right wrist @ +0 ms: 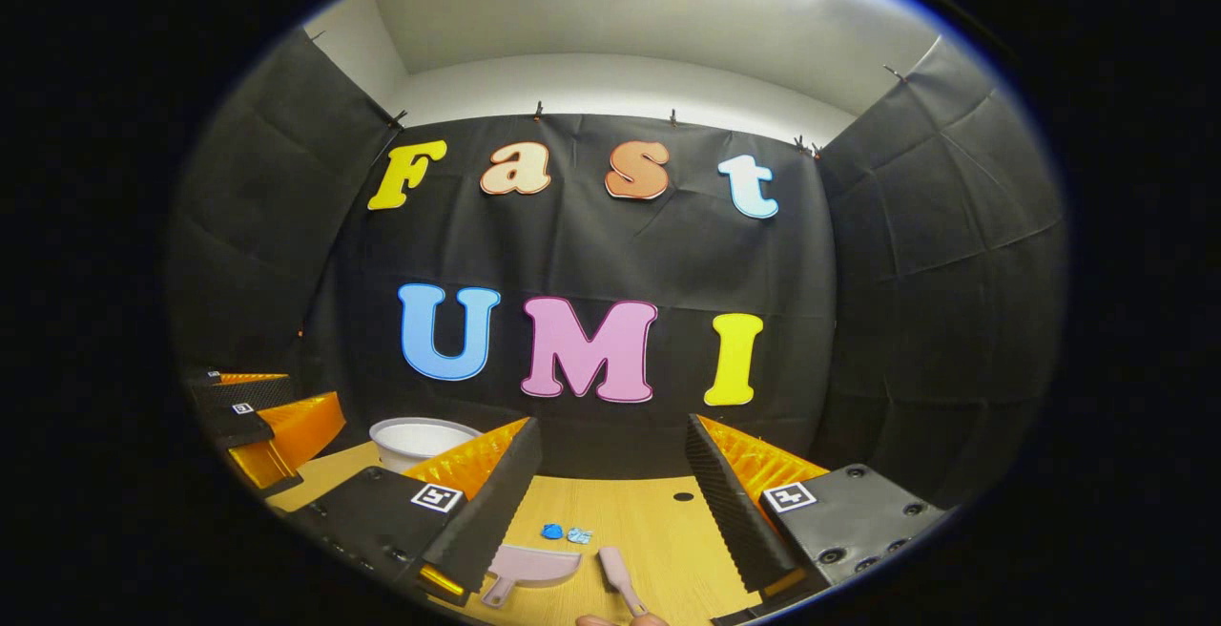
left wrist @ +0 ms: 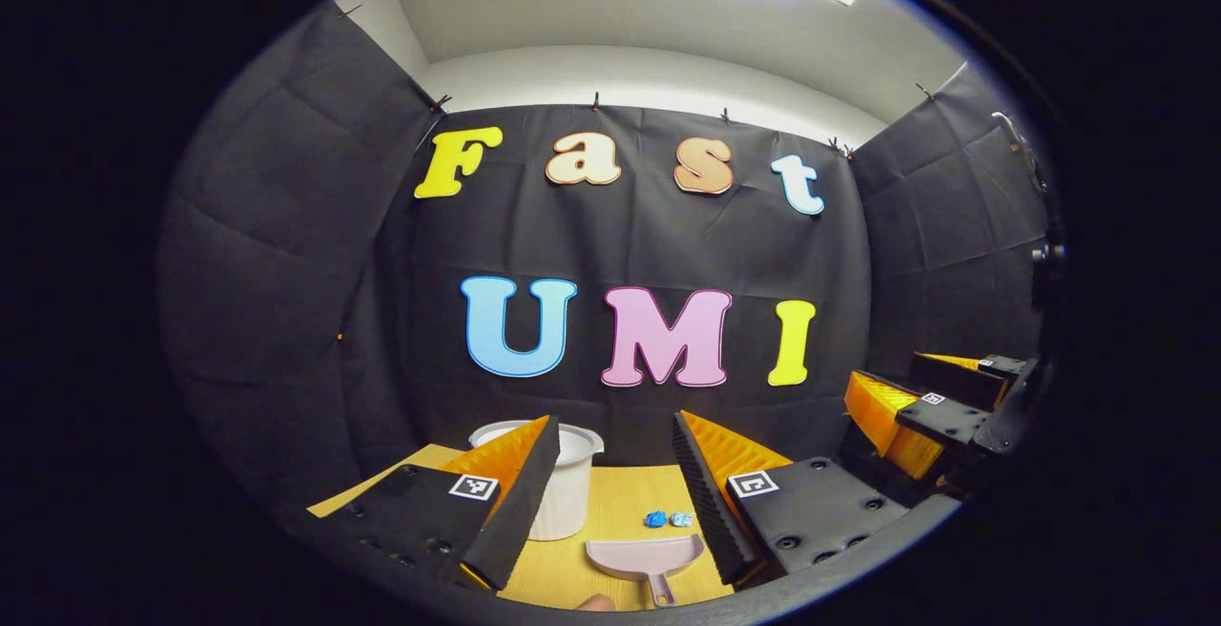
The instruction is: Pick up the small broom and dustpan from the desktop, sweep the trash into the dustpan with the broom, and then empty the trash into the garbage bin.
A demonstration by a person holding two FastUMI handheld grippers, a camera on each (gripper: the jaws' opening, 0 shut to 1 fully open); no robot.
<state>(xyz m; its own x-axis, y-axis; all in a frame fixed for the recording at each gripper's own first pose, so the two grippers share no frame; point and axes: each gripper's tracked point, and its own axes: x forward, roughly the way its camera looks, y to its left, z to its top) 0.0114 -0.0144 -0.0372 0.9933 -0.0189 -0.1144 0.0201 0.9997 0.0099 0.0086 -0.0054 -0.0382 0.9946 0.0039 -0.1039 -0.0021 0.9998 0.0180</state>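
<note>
Looking along my left gripper [left wrist: 610, 497], I see its two fingers spread wide with nothing between them. The dustpan [left wrist: 645, 559] lies on the wooden desktop [left wrist: 620, 492] low in the gap between the fingers, its handle pointing toward me. Just beyond it lies the trash [left wrist: 667, 518], two small crumpled pieces, one blue and one paler. The white garbage bin [left wrist: 570, 488] stands farther back on the left, partly hidden behind the left finger. My right gripper [left wrist: 940, 406] shows at the far right of this view, above the table.

In the right gripper view, this gripper [right wrist: 610, 502] is also open wide and holds nothing. The small broom [right wrist: 620, 580] lies on the desktop [right wrist: 649, 521] low between its fingers, beside the dustpan [right wrist: 530, 569], which is partly covered by the left finger. The trash [right wrist: 564, 533] is just behind the dustpan, the bin [right wrist: 420, 442] well apart at the left.

Both tools are smooth pale pink plastic. The fingers are black with ribbed pads and orange backs.
</note>
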